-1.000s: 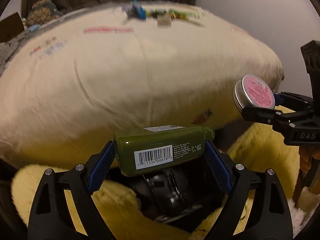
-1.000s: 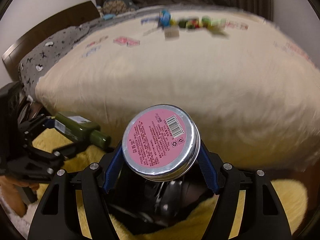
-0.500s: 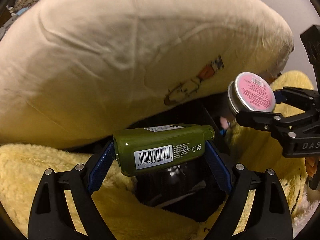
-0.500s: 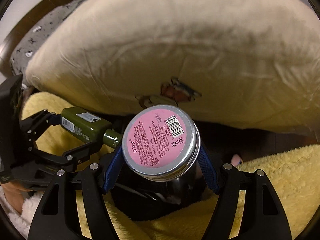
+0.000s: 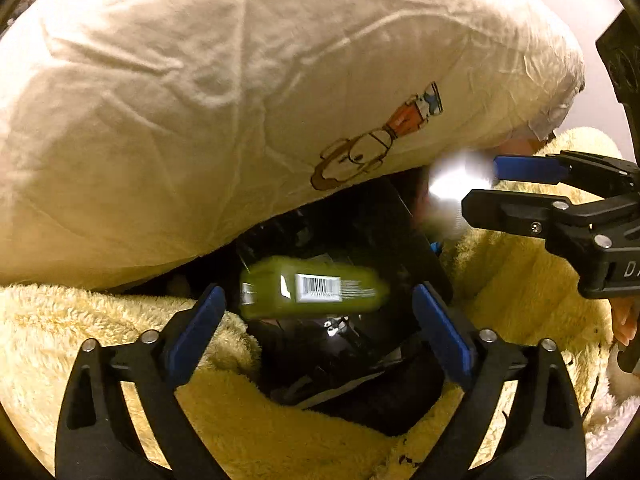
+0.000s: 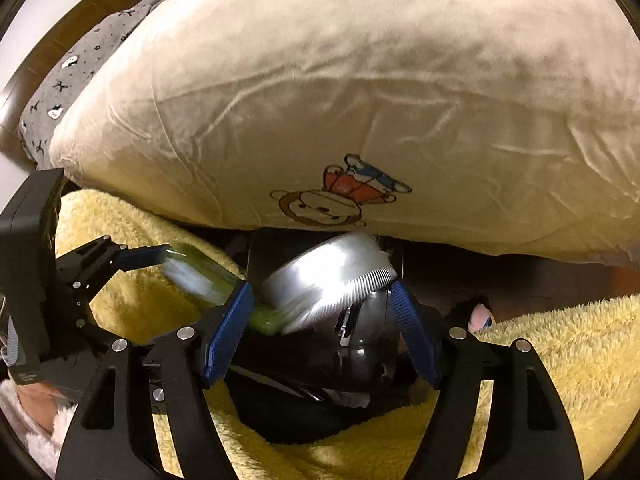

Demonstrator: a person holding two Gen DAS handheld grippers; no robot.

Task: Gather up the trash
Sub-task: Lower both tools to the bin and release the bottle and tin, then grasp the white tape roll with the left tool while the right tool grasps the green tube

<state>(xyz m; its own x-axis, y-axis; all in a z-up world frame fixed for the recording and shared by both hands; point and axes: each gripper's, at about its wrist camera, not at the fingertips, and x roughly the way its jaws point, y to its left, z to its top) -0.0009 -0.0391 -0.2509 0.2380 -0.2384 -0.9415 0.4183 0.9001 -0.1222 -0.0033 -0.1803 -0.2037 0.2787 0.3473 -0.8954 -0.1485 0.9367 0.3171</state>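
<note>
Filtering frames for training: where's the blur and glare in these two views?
Left wrist: bottle motion-smeared, tin blown out to white glare; bedding sharp. Right wrist: tin streaked with glare, bottle smeared; strong fisheye bulge in both.

We see a cream duvet [image 6: 360, 100] printed with a cartoon monkey [image 6: 320, 206], a yellow fleece blanket [image 5: 300, 432] below it, and grey patterned bedding [image 6: 80, 68] behind.

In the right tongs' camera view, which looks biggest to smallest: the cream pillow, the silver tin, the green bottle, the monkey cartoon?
1. Cream pillow
2. Silver tin, though nearness and blur inflate it
3-4. Monkey cartoon and green bottle: too alike, bottle blurred and partly hidden.
</note>
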